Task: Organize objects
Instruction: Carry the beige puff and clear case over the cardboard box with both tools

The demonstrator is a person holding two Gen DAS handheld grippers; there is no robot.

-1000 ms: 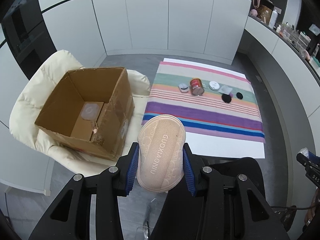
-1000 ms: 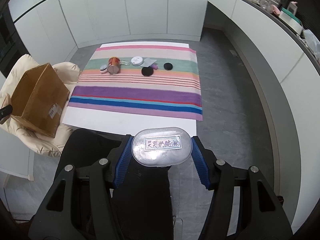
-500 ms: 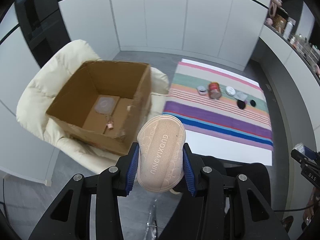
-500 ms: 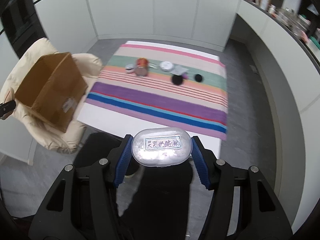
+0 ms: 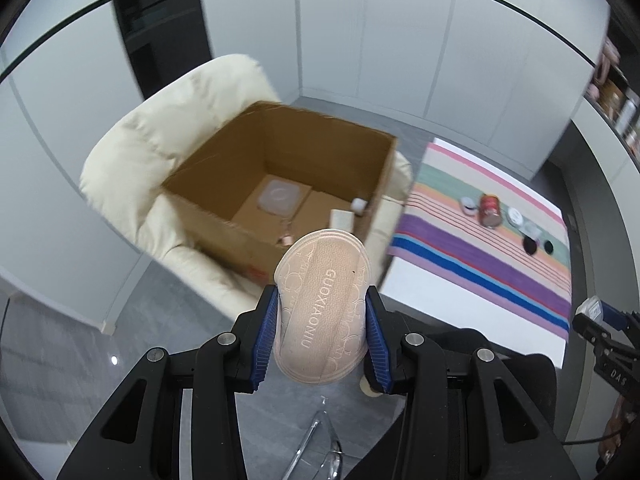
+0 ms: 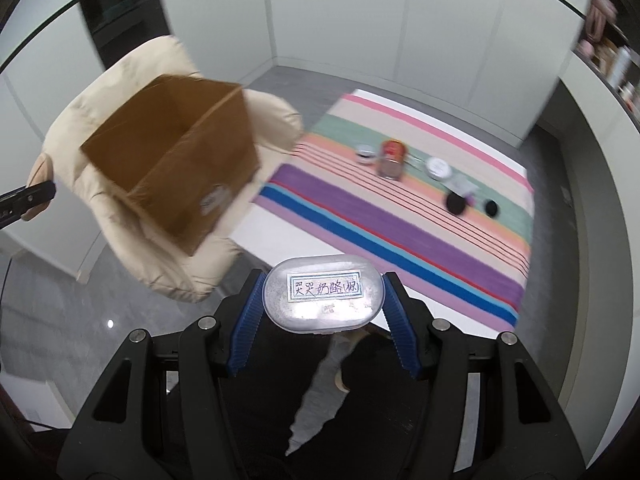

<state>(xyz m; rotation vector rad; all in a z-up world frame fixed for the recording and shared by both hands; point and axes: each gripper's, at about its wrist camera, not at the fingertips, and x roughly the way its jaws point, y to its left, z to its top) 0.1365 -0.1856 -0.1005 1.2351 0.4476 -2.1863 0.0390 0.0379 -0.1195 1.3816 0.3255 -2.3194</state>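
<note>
The left hand-held gripper (image 5: 320,330) clamps an insole (image 5: 324,312); the right hand-held gripper (image 6: 323,312) clamps a labelled tin (image 6: 322,294). The cardboard box (image 5: 224,216) already holds several items. A can (image 5: 490,210) and small lids remain on the striped cloth (image 5: 460,248).

The insole (image 5: 323,312) is matt pinkish leather-like material with embossed circles and lettering. The claw pads (image 5: 267,336) are ribbed blue rubber on matt black plastic arms. The oval container (image 6: 322,295) is cloudy translucent plastic bearing a paper label. The box (image 5: 224,216) is plain brown corrugated cardboard. The chair (image 5: 132,160) is puffy cream fabric. The striped mat (image 6: 400,216) is woven cloth. The floor (image 5: 80,360) is glossy grey.
</note>
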